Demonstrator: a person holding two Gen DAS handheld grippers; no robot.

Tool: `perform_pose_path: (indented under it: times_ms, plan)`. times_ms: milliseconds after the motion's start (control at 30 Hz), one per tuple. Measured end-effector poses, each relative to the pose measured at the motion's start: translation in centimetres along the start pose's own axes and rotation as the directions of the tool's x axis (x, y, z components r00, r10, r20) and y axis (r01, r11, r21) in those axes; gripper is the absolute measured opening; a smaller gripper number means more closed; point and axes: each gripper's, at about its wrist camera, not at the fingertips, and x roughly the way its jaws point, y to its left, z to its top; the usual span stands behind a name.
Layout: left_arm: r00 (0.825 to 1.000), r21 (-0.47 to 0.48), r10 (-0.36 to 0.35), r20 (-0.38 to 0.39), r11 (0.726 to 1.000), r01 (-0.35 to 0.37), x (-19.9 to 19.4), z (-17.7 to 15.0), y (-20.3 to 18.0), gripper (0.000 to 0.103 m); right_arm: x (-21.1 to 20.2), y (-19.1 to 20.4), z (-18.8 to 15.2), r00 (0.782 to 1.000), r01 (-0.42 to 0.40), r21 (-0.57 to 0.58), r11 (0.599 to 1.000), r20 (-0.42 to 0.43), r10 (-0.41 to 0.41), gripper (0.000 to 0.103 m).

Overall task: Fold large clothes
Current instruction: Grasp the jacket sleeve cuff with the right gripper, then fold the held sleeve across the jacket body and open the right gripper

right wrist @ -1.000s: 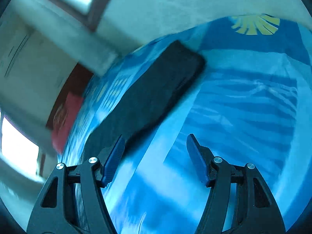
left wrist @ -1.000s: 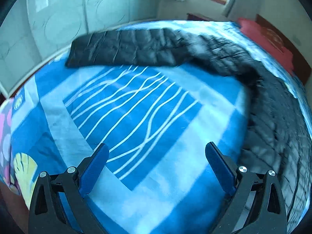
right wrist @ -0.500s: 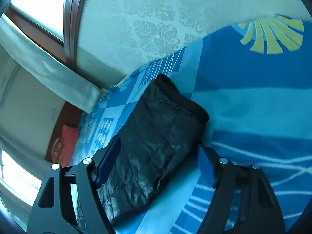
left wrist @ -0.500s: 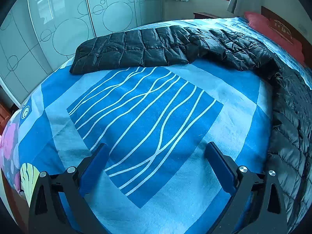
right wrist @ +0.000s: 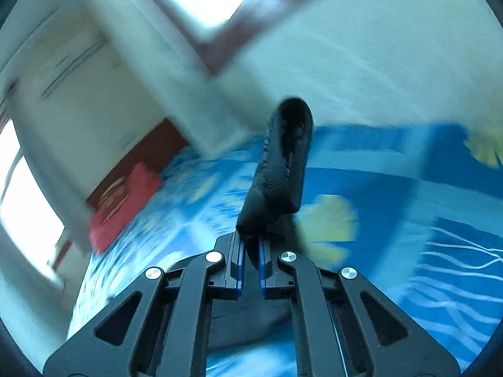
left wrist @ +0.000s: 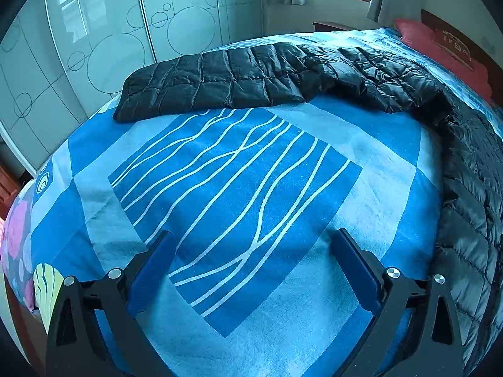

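Sleeve point(left wrist: 204, 84) of the black quilted jacket point(left wrist: 393, 72) lies flat across the bed point(left wrist: 251, 188) beyond the idle, wide-open left gripper point(left wrist: 251, 270), while the right gripper point(right wrist: 250, 248), pinching the other sleeve's cuff point(right wrist: 283, 163), should carry it inward without tugging.

right gripper point(right wrist: 250, 251) just closed on black quilted jacket point(right wrist: 283, 163), lifted above blue bedspread point(right wrist: 393, 188)

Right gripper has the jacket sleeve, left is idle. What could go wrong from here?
1. The right gripper pinches only the edge of the sleeve cuff; slick quilted fabric may slip out.
2. The left gripper hangs open over the bedspread, so the black jacket may drag unpinned.
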Motion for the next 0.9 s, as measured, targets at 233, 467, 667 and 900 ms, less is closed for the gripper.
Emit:
perform_pose_path:
  times_ms: [233,467,667,900]
  plan:
    - [1.0,-0.002,-0.003,0.007,1.0,0.003,-0.1,-0.2,0.1,0.099,1.0,16.8,-6.6,0.967,-0.236,-0.192,0.953,-0.145,0.211,0.006]
    - [1.0,-0.006,-0.008,0.015,1.0,0.008,-0.1,-0.4,0.2,0.099,2.0,28.8,-16.9,0.899,-0.377,-0.266,0.887,-0.336,0.282,0.006]
    - [1.0,-0.006,-0.007,0.018,1.0,0.007,-0.1,-0.3,0.2,0.099,2.0,36.4,-24.8,0.832,-0.476,-0.32,0.819,-0.466,0.301,0.006]
    - [1.0,-0.008,-0.011,0.021,1.0,0.011,-0.1,-0.4,0.3,0.099,2.5,41.2,-31.9,0.756,-0.539,-0.334,0.773,-0.596,0.27,0.006]
